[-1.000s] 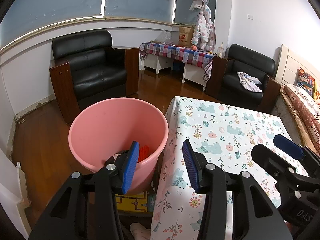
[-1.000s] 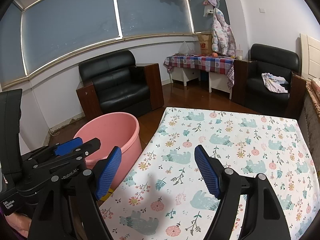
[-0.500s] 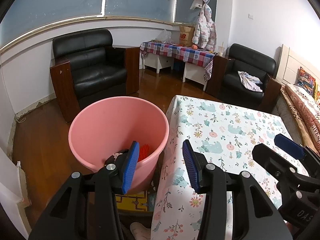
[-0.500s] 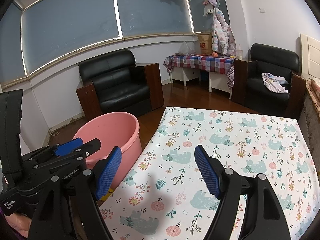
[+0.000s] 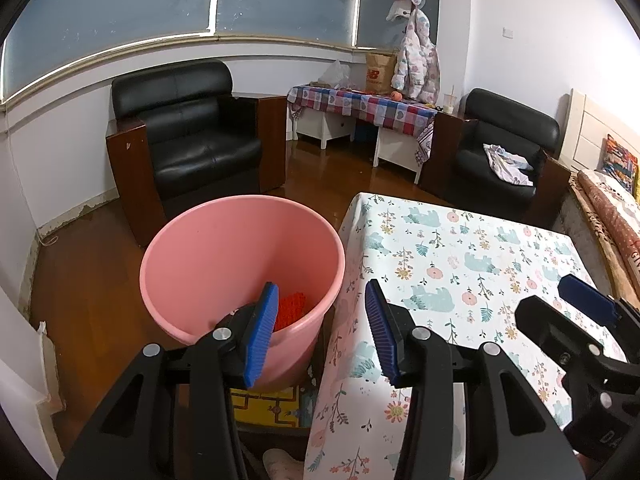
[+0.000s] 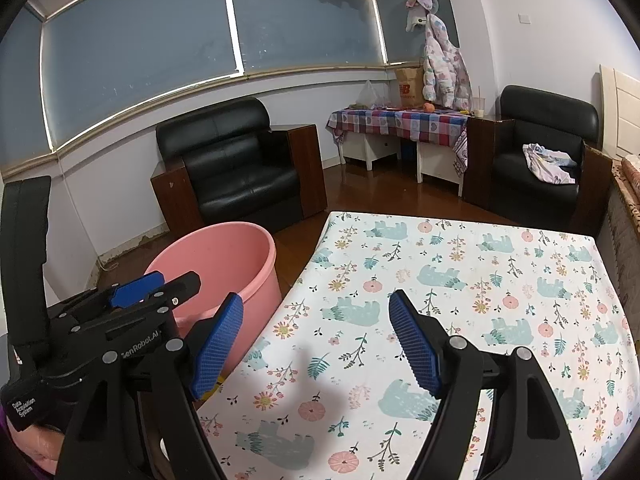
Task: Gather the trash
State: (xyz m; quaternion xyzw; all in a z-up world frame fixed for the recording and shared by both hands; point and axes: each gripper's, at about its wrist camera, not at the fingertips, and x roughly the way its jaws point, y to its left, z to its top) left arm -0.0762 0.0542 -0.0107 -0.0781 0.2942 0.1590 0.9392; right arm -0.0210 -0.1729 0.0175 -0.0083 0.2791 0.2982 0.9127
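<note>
A pink bucket (image 5: 208, 248) stands on the floor against the left edge of the table (image 5: 460, 248); a red netted piece of trash (image 5: 290, 309) lies inside it, partly hidden by my left finger. My left gripper (image 5: 318, 330) hangs open and empty over the bucket's near rim and the table's corner. My right gripper (image 6: 316, 344) is open and empty above the floral tablecloth (image 6: 460, 280), with the pink bucket (image 6: 224, 256) to its left. Each gripper shows in the other's view: the right gripper (image 5: 560, 304) and the left gripper (image 6: 156, 286).
Two black armchairs (image 5: 188, 136) (image 5: 504, 148) stand on the wood floor behind, with a checked side table (image 5: 360, 104) between them. A bed edge (image 5: 608, 208) runs along the right. A yellow mat (image 5: 264, 404) lies under the bucket. A hand (image 6: 36, 444) holds the left tool.
Almost nothing has moved; both grippers stay open and empty, and the left view has shifted only slightly.
</note>
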